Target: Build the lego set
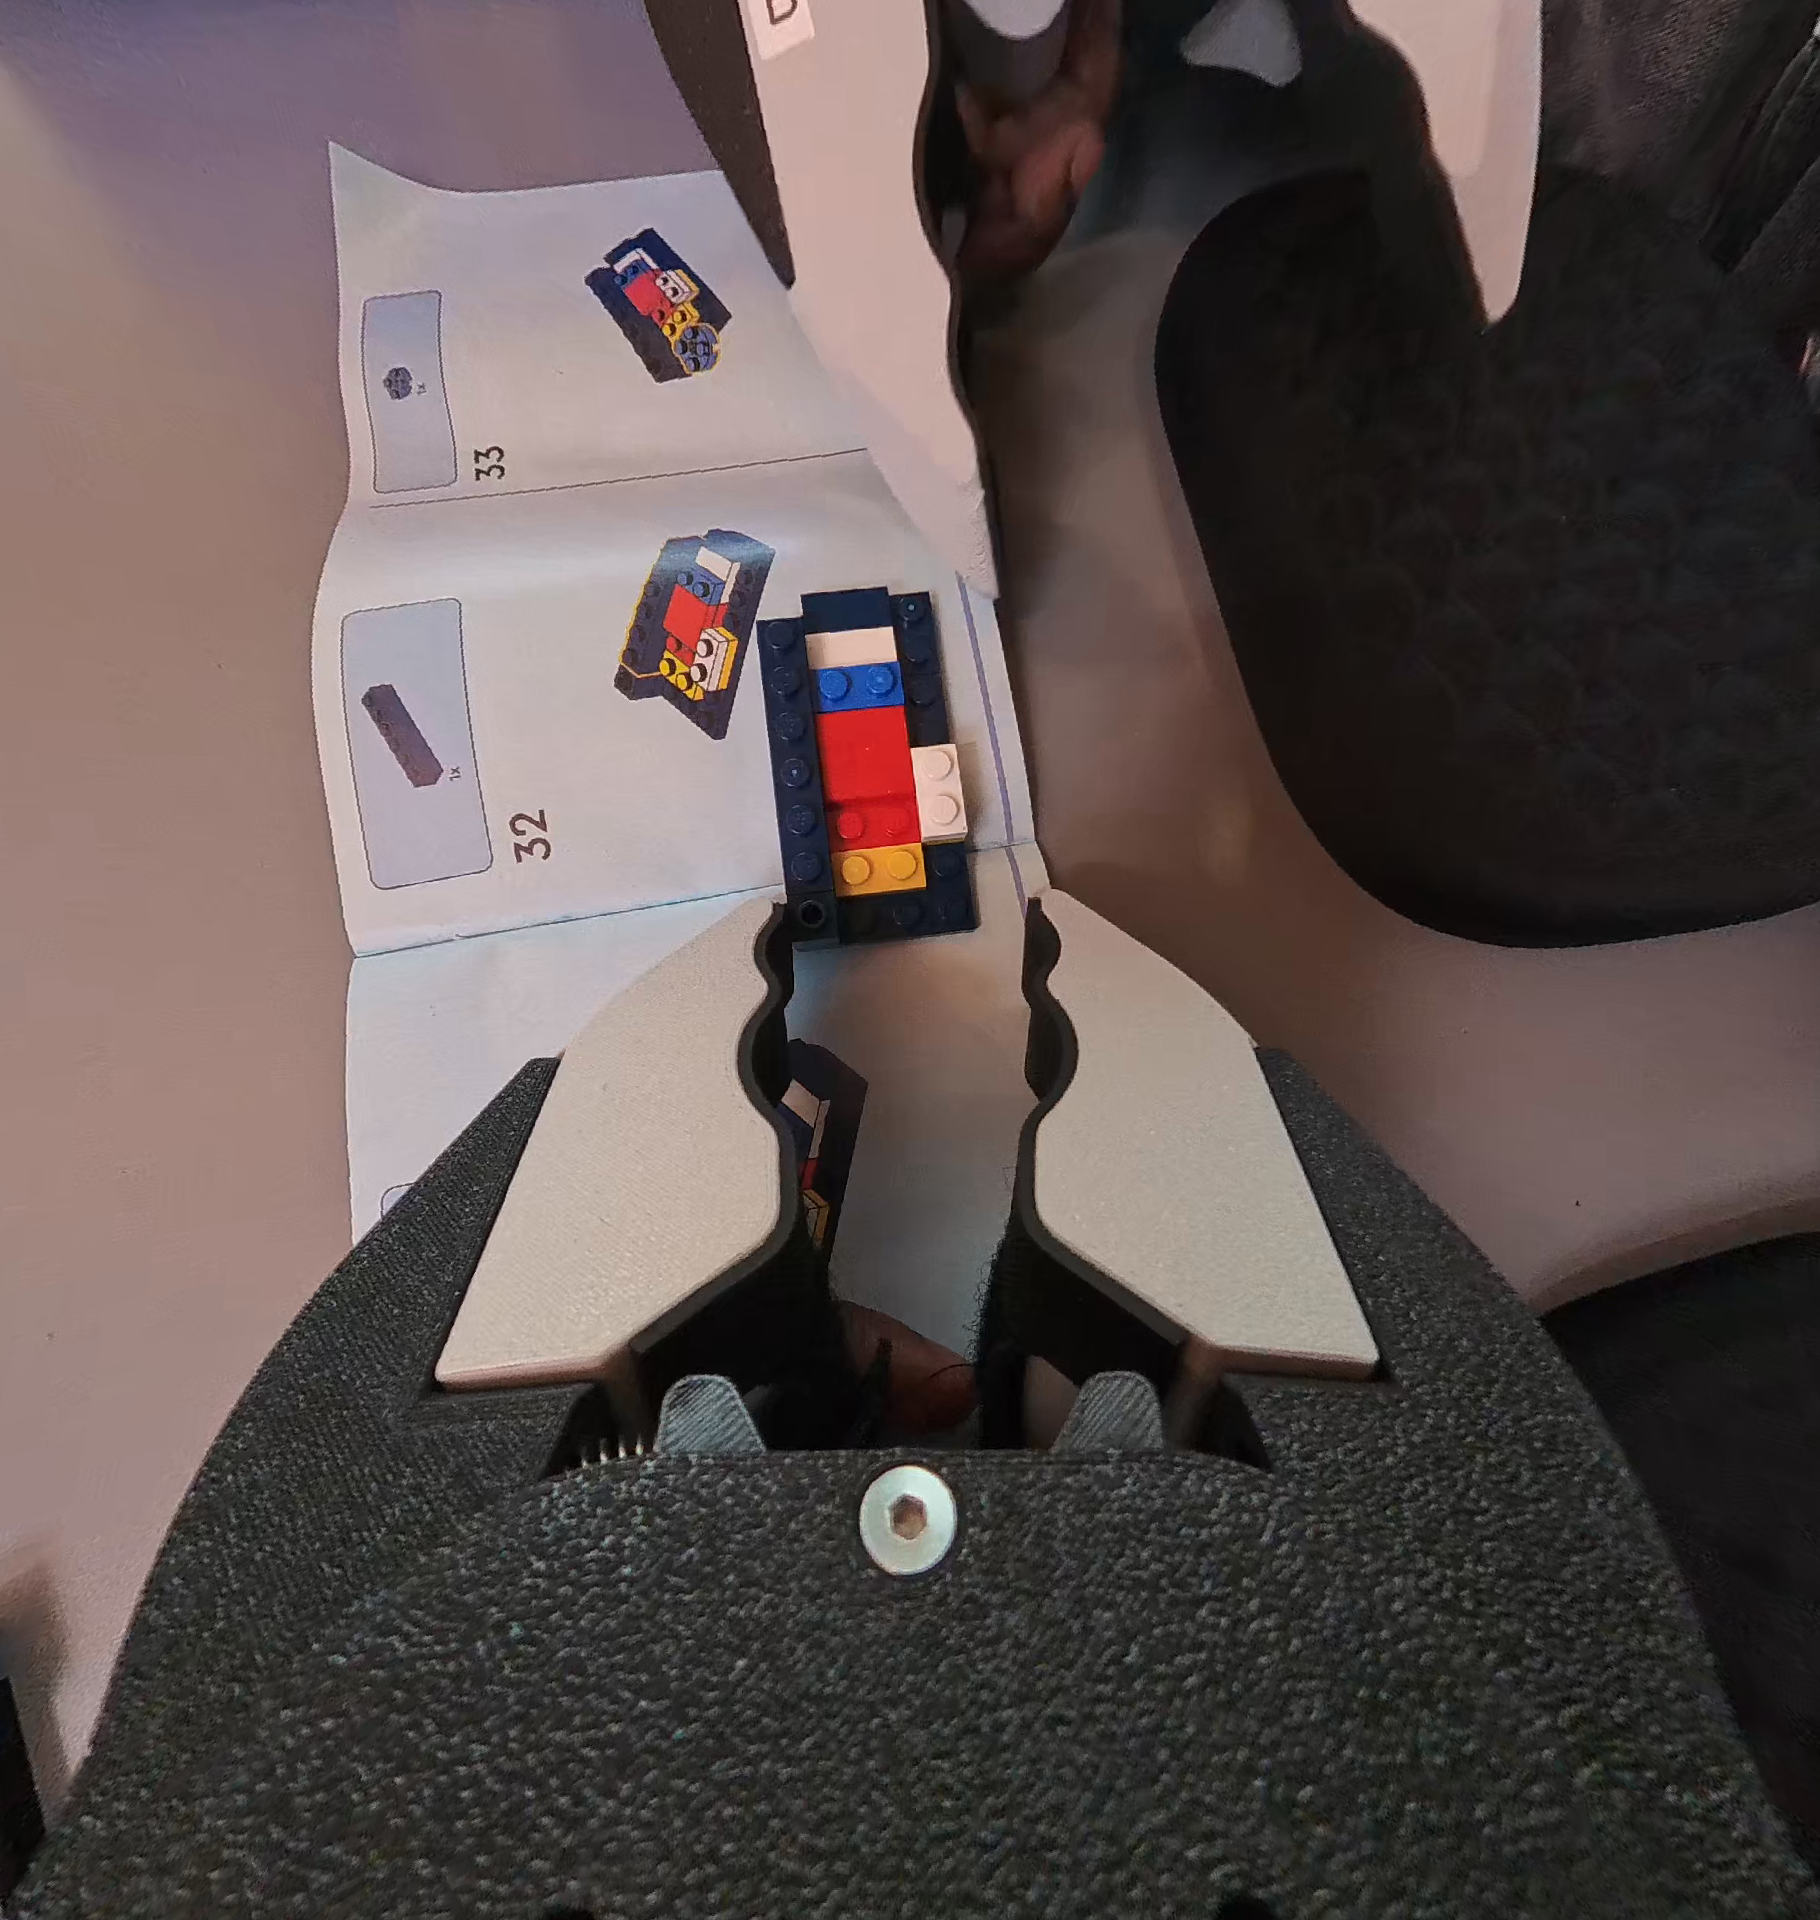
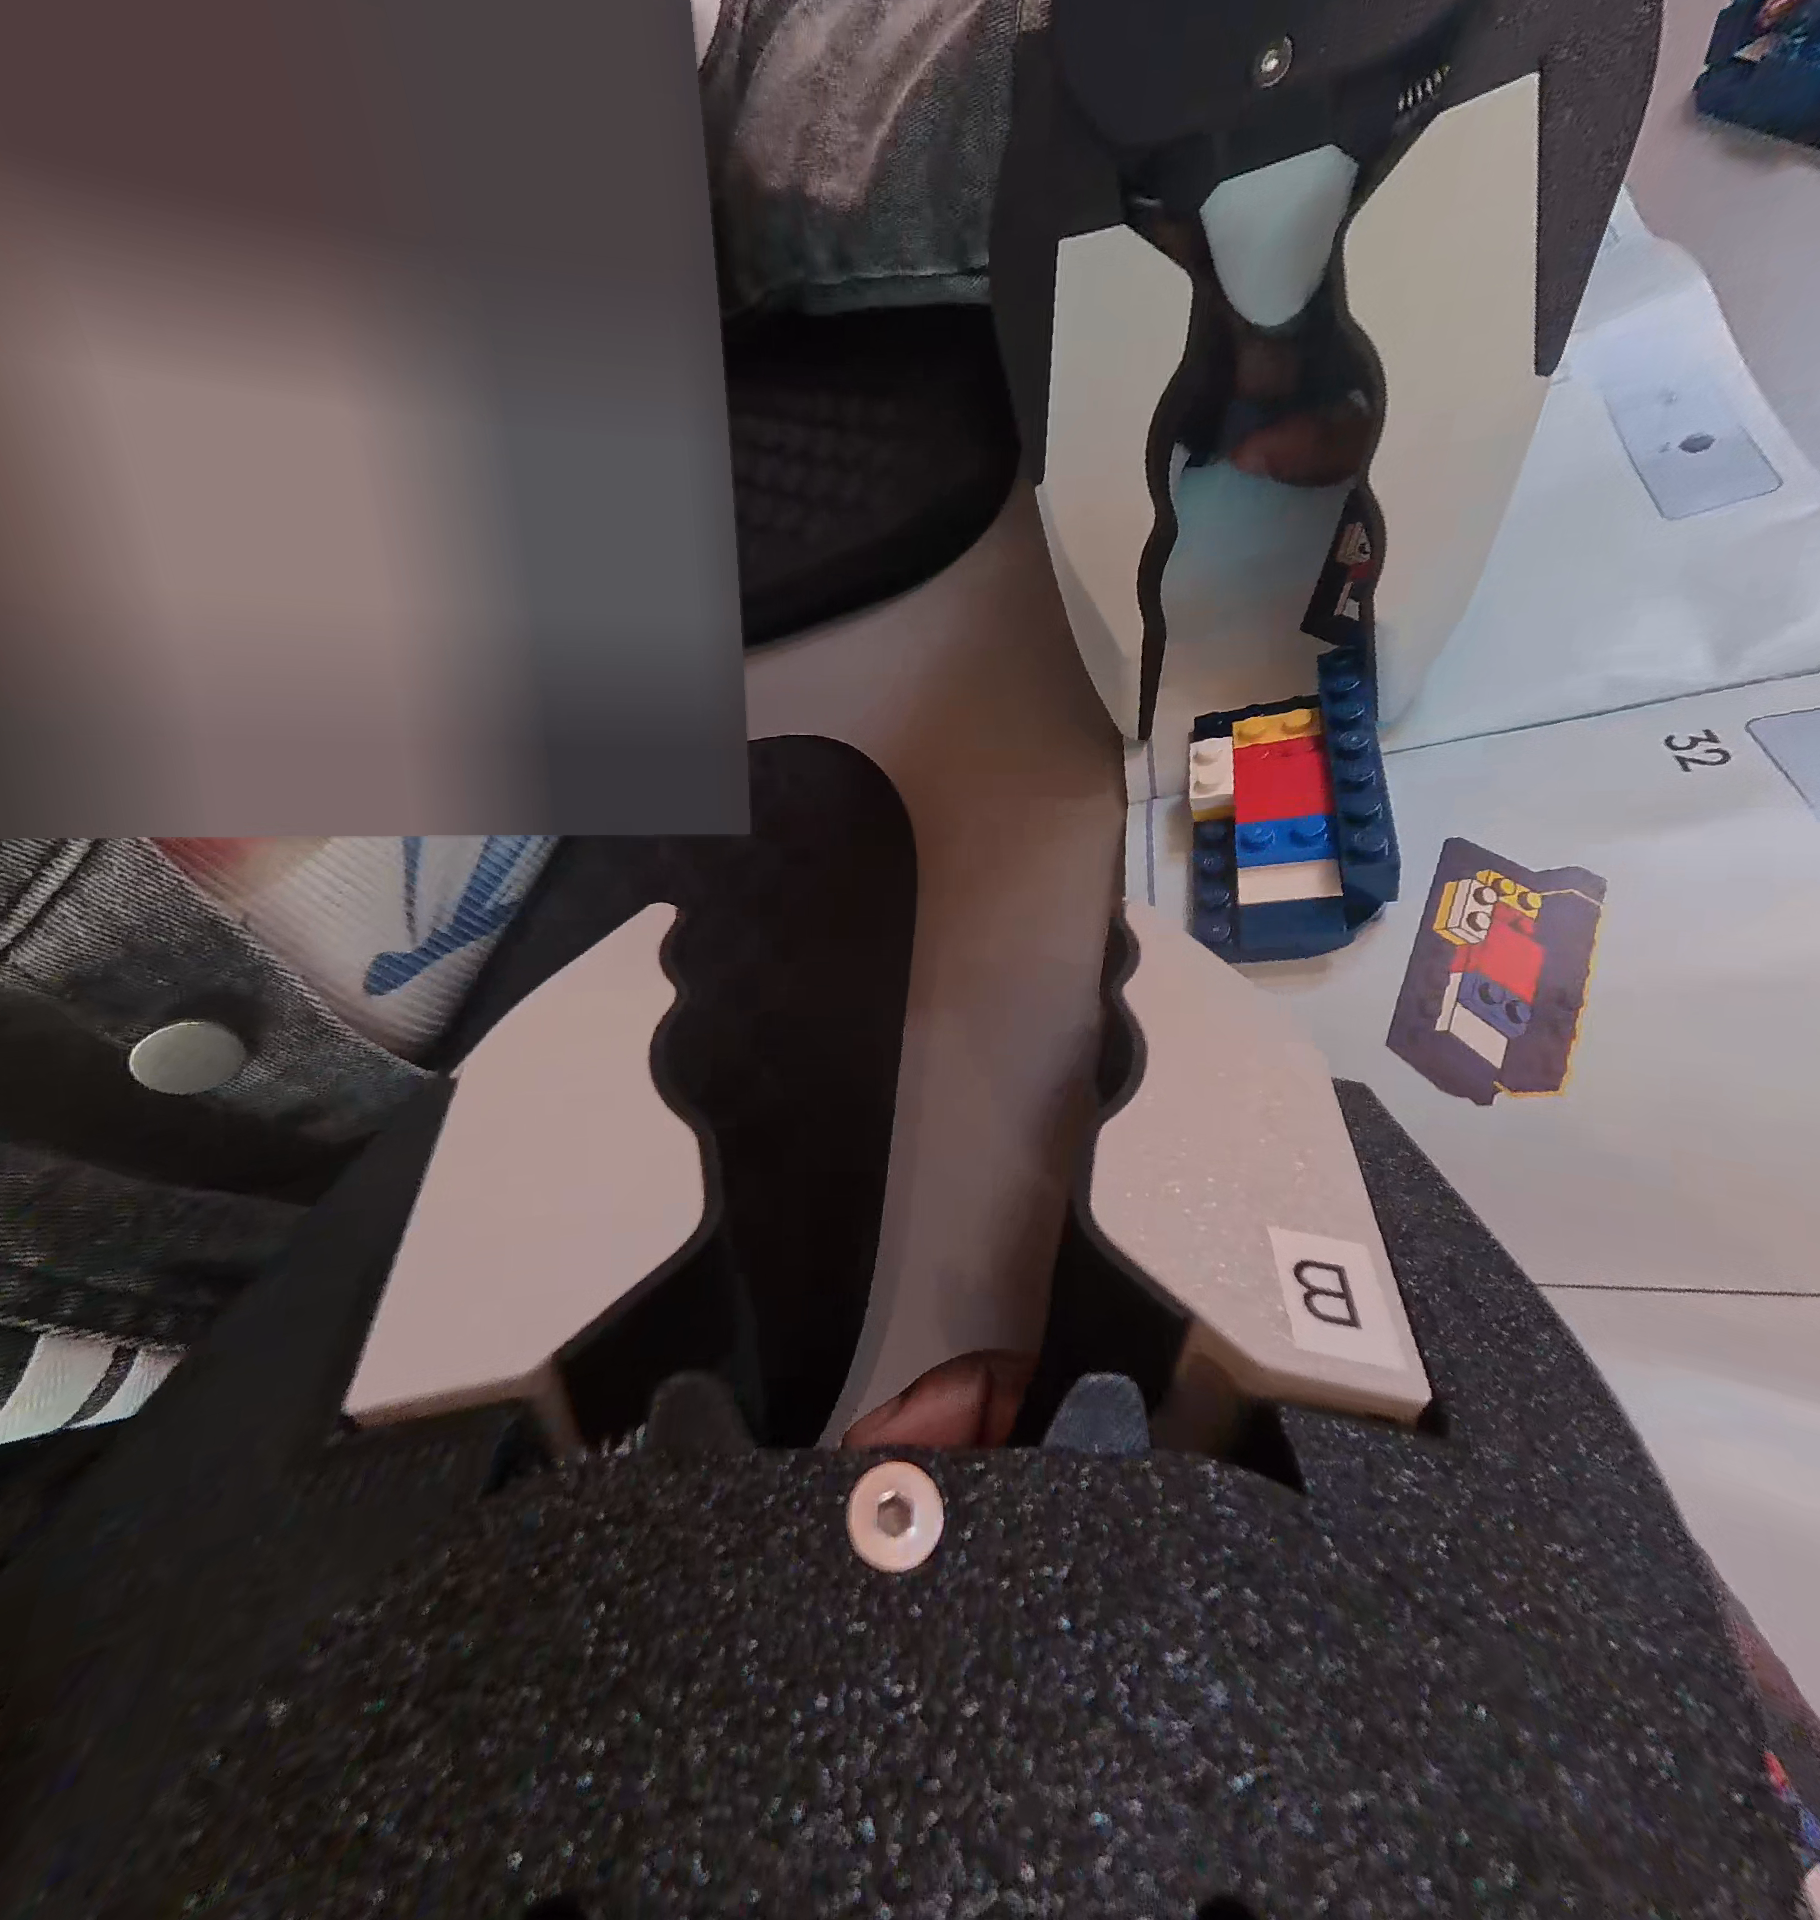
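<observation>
A small brick model [image 1: 864, 769] with a dark blue base and white, blue, red and yellow bricks lies flat on an open instruction booklet [image 1: 573, 623]. My left gripper [image 1: 906, 914] is open. Its fingertips straddle the model's near end, the left fingertip [image 1: 771, 920] close by the dark blue corner, with a gap on the right side. The right wrist view shows the left gripper [image 2: 1264, 717] open over the model [image 2: 1285, 831]. My right gripper [image 2: 895, 920] is wide open and empty, over the table edge left of the model. One of its white fingers [image 1: 885, 416] shows beyond the model.
The booklet [image 2: 1612, 1143] lies on a pale table [image 1: 137, 727]. A dark chair seat [image 1: 1508, 571] stands past the table edge and also shows in the right wrist view [image 2: 802, 1039]. A person's denim jacket [image 2: 106, 1143] is at the left. More bricks [image 2: 1779, 94] lie far right.
</observation>
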Motion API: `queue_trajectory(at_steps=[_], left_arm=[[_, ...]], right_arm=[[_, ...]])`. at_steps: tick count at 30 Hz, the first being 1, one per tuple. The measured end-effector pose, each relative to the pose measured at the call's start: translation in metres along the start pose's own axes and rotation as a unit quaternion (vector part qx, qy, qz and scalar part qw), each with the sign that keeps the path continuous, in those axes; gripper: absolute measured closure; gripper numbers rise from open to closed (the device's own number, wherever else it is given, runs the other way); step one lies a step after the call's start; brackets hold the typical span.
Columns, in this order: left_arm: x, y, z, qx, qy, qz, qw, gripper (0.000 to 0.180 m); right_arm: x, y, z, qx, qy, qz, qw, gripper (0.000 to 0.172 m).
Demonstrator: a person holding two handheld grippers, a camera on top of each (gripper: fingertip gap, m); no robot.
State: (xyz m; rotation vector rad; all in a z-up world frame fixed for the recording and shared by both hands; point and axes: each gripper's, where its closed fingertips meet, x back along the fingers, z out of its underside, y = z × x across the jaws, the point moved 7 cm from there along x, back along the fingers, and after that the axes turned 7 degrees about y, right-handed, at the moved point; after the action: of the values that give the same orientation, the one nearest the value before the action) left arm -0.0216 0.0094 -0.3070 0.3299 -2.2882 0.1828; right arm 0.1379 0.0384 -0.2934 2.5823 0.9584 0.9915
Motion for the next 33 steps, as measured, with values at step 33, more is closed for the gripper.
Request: queue_trajectory(at_steps=[33], left_arm=[[-0.001, 0.002, 0.000, 0.001, 0.001, -0.003, 1.000, 0.139]], right_arm=[[-0.005, -0.032, -0.024, 0.095, 0.040, 0.244, 0.964, 0.123]])
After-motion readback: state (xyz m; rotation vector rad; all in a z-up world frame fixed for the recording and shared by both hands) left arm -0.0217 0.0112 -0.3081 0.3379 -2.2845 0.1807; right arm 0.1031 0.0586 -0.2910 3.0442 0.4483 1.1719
